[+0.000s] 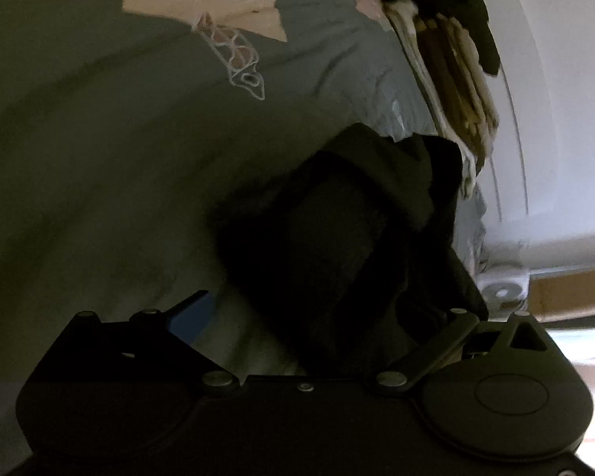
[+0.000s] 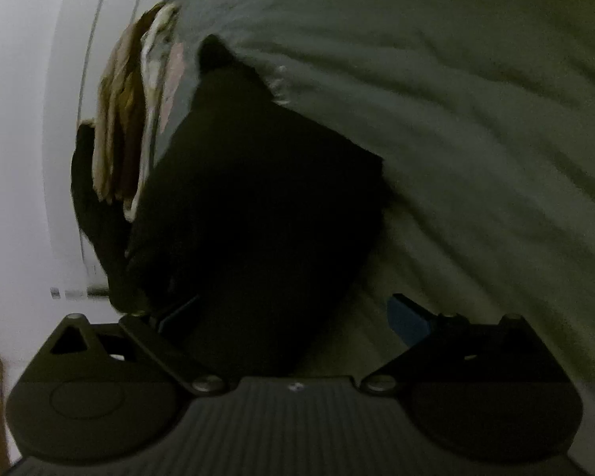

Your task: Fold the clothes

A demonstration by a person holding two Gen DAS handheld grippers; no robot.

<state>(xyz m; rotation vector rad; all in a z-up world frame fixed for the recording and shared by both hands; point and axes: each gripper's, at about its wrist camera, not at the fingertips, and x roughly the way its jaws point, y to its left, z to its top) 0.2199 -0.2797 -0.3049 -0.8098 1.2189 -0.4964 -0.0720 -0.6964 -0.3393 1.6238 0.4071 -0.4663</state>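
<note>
- On a grey-green bedspread (image 1: 99, 150) lies a dark garment (image 2: 258, 198), bunched near the bed's edge.
- Left gripper (image 1: 321, 317) has its jaws spread wide around the garment, not pinching.
- Right gripper (image 2: 293, 313) likewise spread, fabric between its blue pads (image 2: 408, 319).

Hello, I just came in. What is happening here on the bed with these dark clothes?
A person holds a two-finger gripper in each hand over a grey-green bed cover. A crumpled black garment lies on it, in front of both grippers. The left gripper and the right gripper both stand open and neither grips the cloth. A stack of beige and brown folded cloths lies at the bed's edge. No fold has begun.
</note>
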